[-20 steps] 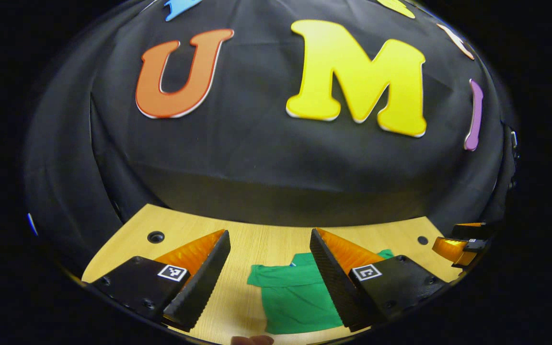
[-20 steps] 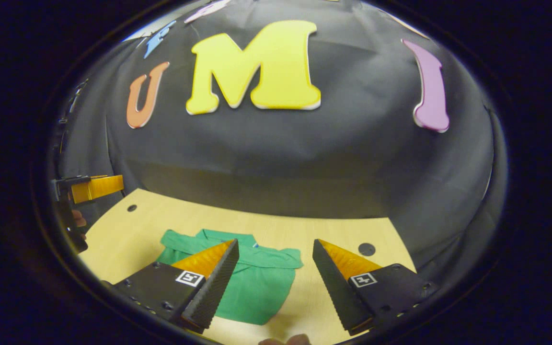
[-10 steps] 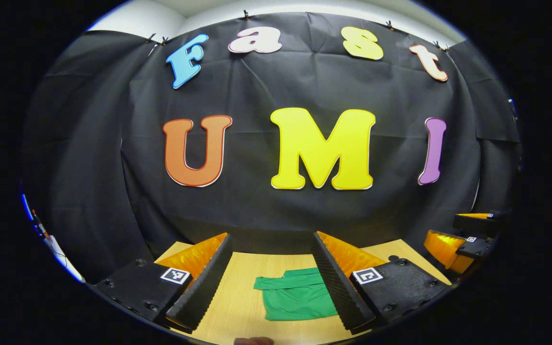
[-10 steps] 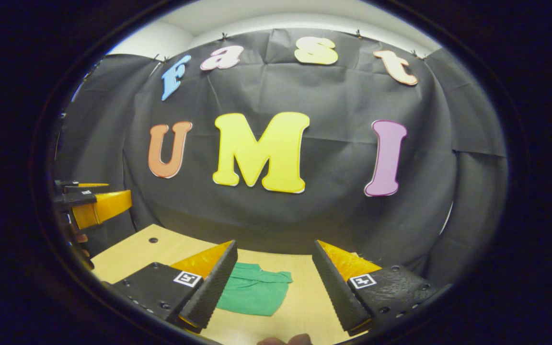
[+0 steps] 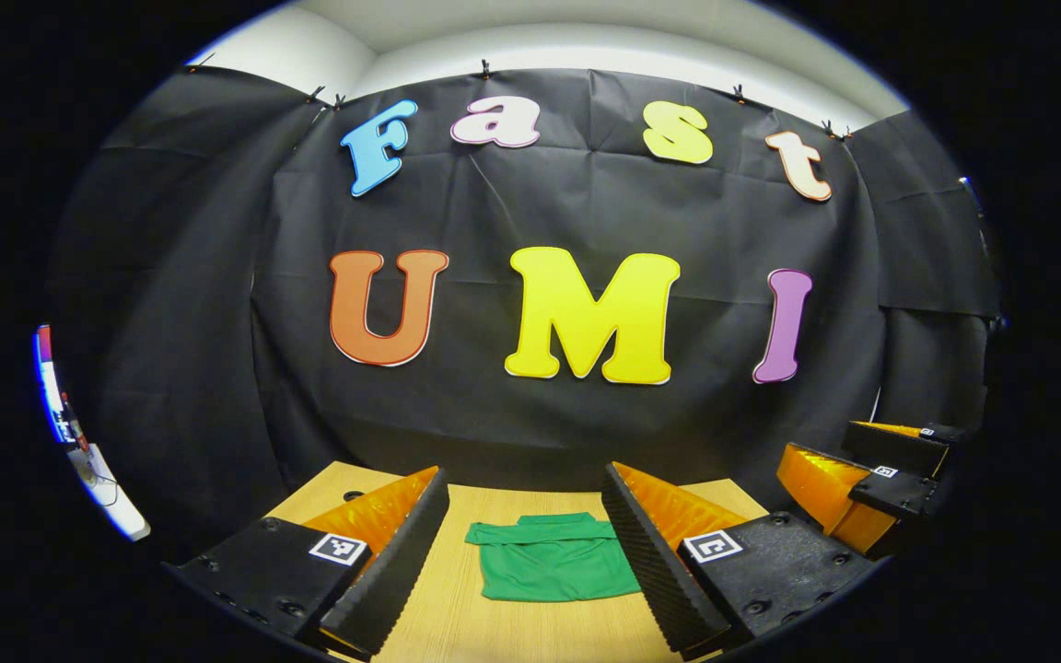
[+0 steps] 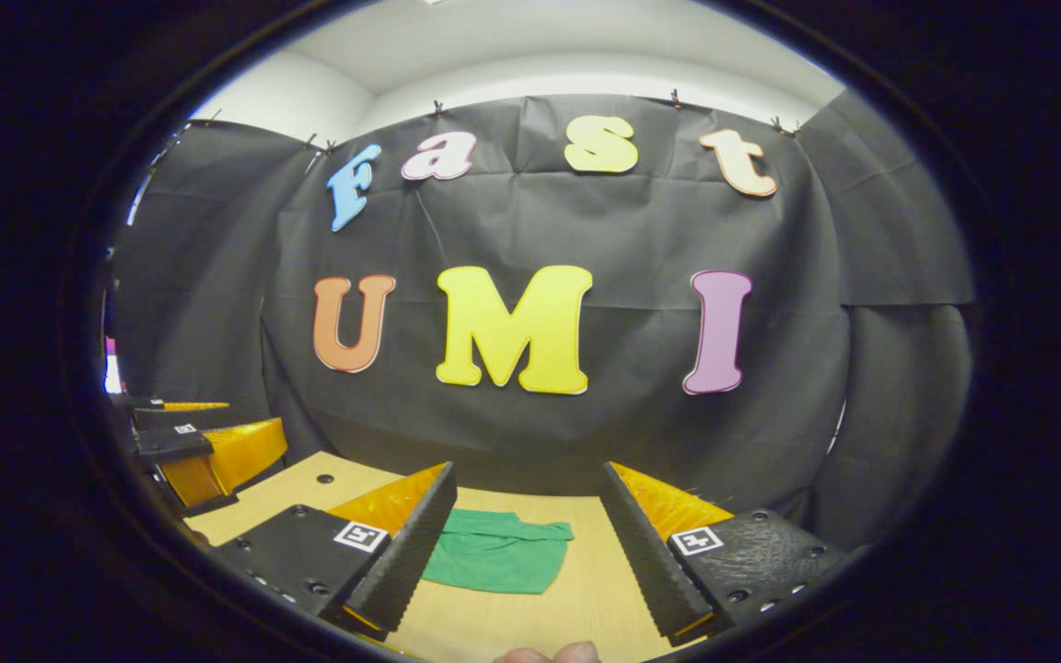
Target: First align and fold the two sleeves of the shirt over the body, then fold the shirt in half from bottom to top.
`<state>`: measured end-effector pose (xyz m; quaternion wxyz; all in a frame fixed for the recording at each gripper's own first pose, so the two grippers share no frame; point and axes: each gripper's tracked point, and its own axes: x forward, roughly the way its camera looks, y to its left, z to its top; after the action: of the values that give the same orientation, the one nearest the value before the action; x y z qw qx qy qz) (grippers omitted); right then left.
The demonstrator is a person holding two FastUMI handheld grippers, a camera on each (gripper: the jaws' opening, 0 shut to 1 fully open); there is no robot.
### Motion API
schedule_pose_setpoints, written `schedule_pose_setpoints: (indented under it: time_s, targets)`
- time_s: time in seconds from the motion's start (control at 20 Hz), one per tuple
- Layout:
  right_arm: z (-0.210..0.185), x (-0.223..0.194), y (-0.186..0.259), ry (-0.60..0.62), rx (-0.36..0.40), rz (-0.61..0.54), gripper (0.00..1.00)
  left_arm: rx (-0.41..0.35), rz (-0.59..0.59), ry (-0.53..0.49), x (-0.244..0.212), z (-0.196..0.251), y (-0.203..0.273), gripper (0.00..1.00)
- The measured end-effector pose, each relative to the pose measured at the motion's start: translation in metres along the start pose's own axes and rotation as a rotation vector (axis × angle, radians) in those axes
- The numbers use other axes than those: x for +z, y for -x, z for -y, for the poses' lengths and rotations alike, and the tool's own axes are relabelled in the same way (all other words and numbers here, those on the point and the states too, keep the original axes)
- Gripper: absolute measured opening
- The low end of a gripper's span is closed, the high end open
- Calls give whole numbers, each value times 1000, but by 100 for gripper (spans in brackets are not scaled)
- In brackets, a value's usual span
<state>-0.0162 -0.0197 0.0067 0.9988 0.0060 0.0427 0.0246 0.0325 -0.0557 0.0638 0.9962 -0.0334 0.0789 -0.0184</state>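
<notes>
The left gripper (image 5: 525, 543) is held above the near edge of the tabletop (image 5: 512, 626), fingers spread wide with nothing between them. Straight ahead through that gap, and lower, lies the green shirt (image 5: 551, 568), flat on the wood around the middle of the tabletop, well short of the far edge under the booth wall. The right gripper (image 6: 529, 543) is equally wide and empty. From it the shirt (image 6: 498, 562) sits ahead and a little to its left, partly hidden behind its left finger, so this gripper stands off toward the right side of the tabletop.

In the left gripper view the right gripper (image 5: 848, 483) shows off at the right margin. In the right gripper view the left gripper (image 6: 204, 447) shows at the left margin. The two are abreast, with the shirt ahead and between them.

The shirt reads as a compact block, collar toward the far edge, a band of cloth lying across its upper part, its near hem parallel to the near edge. It looks already folded, sleeves in and likely halved. I judge the task at or near its end, both grippers clear of the cloth and neither noticeably nearer.
</notes>
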Motion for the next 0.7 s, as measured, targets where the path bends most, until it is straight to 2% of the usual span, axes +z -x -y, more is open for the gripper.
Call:
schedule_pose_setpoints:
  time_s: [0.3, 0.35, 0.4, 0.45, 0.5, 0.6, 0.7]
  targets:
    - [2, 2, 2, -5, -6, 5, 98, 22, 44, -34, 14, -3, 1, 100]
    - [3, 2, 1, -8, -10, 7, 94, 26, 48, -40, 15, -4, 1, 100]
    - [5, 3, 1, -5, -16, 8, 95, 29, 53, -43, 17, -5, 1, 100]
    - [6, 4, 1, -4, -18, 11, 97, 30, 57, -44, 18, -5, 0, 96]
    - [6, 6, 1, -5, -17, 13, 96, 28, 59, -44, 18, -5, 0, 100]
    - [6, 7, 1, -6, -18, 20, 94, 25, 59, -43, 17, -2, -3, 100]
    - [7, 7, -1, 2, -20, 22, 97, 21, 64, -44, 18, -1, -4, 100]
